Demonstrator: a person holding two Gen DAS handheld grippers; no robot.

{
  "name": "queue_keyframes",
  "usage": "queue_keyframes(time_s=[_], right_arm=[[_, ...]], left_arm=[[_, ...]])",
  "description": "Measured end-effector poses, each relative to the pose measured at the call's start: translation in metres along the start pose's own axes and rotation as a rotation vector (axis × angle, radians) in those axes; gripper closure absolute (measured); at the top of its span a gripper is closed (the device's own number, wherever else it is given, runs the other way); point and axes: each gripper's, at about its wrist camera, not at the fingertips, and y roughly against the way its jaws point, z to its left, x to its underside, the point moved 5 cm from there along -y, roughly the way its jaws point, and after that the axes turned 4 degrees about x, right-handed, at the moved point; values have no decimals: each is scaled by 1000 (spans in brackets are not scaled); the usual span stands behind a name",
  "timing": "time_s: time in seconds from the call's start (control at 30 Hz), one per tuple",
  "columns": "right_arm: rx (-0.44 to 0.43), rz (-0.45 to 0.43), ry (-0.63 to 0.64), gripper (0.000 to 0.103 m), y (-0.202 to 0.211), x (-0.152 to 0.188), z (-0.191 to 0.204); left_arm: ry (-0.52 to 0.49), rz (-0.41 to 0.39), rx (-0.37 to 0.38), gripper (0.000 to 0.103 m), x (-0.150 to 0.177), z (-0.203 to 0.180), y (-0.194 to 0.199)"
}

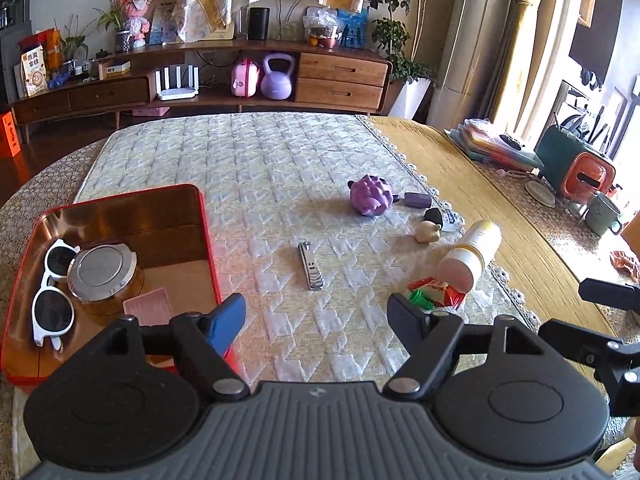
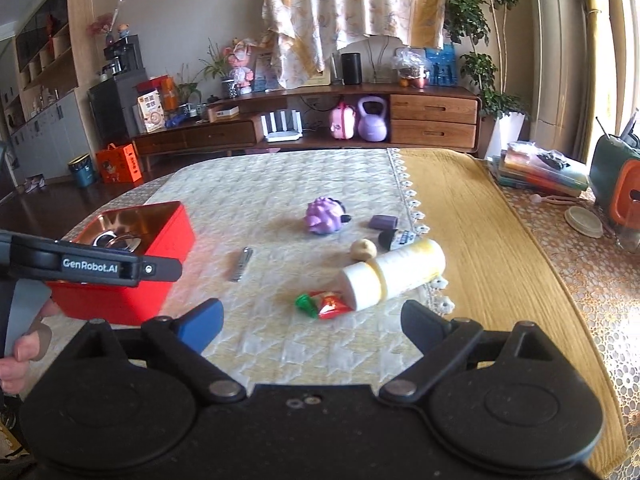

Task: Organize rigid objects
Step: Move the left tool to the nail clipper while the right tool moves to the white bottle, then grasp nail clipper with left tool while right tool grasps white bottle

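A red tin box (image 1: pixel 208 240) (image 2: pixel 160 280) stands at the left, holding white sunglasses (image 1: pixel 52 292), a round silver-lidded jar (image 1: pixel 104 272) and a pink card (image 1: pixel 150 306). On the quilted mat lie a metal nail clipper (image 1: pixel 310 266) (image 2: pixel 241 265), a purple toy (image 1: pixel 370 196) (image 2: pixel 324 216), a small purple block (image 1: pixel 418 200) (image 2: pixel 383 222), a beige figurine (image 1: pixel 428 232) (image 2: pixel 363 249), a cream bottle on its side (image 1: pixel 472 256) (image 2: pixel 394 274) and a red-green snack packet (image 1: pixel 436 292) (image 2: pixel 326 304). My left gripper (image 1: pixel 316 316) is open and empty, beside the box. My right gripper (image 2: pixel 316 320) is open and empty, just short of the packet and bottle.
A yellow woven cloth (image 2: pixel 480 240) covers the table right of the mat. Stacked books (image 2: pixel 540 176), a green-orange container (image 2: pixel 620 184), a coaster (image 2: pixel 583 221) and a mug (image 1: pixel 602 214) sit at the far right. A hand (image 2: pixel 18 352) holds the left gripper's handle.
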Motion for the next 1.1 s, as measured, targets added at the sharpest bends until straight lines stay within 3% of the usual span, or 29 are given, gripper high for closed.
queue_keyframes(time_s=[0.4,0.77,1.1], right_arm=[[127,48,-142,2,-55,-26,-55],[192,156,-186,2,-118,-27,-64],[221,223,-262,6,-150,-23,-71]], left_arm=[[-16,11,-18,20,-19,-20,-62],[17,58,-80,20,-27,-11,-116],[59,71,-118,20,-24,5,-142]])
